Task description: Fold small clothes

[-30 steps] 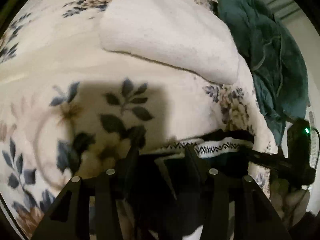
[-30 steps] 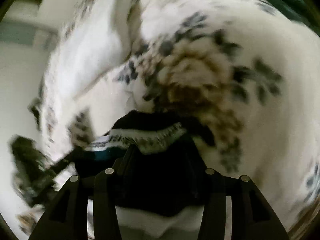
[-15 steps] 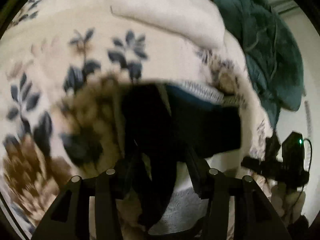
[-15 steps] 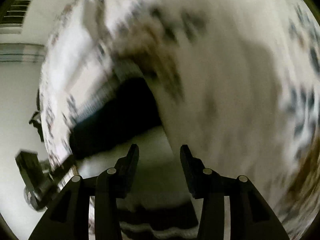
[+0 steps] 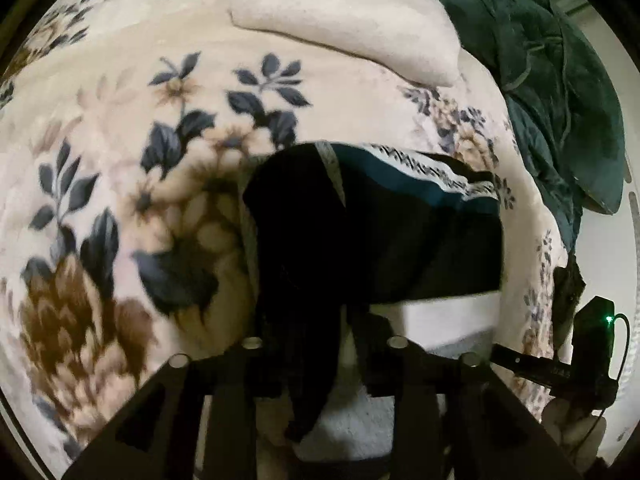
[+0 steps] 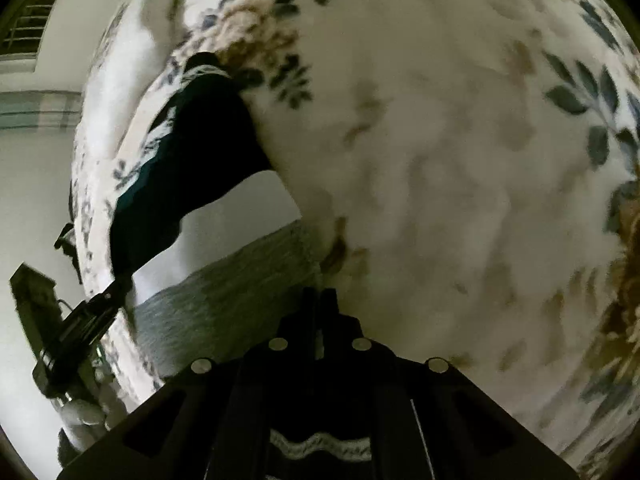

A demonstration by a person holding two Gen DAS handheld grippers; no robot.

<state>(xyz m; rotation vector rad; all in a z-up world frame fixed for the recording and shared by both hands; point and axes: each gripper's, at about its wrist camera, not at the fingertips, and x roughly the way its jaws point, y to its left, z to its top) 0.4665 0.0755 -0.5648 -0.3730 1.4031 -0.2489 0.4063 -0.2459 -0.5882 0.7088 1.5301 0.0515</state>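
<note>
A small knit garment (image 5: 400,240), black with white, grey and teal bands and a patterned trim, lies on the floral blanket (image 5: 120,160). My left gripper (image 5: 316,344) is shut on a black fold of it, which hangs between the fingers. In the right wrist view the garment (image 6: 192,160) stretches away to the upper left. My right gripper (image 6: 320,312) is shut at the garment's grey band near its edge; whether cloth is pinched between the fingers I cannot tell. Each gripper shows at the edge of the other's view.
A folded cream cloth (image 5: 344,20) lies at the far side of the blanket. A dark green garment (image 5: 560,100) is heaped at the right edge of the bed. A pale wall (image 6: 32,180) lies beyond the bed edge.
The garment has been spread out away from me. My right gripper let go of the black part, moved back to the grey end and closed. My left gripper kept its hold.
</note>
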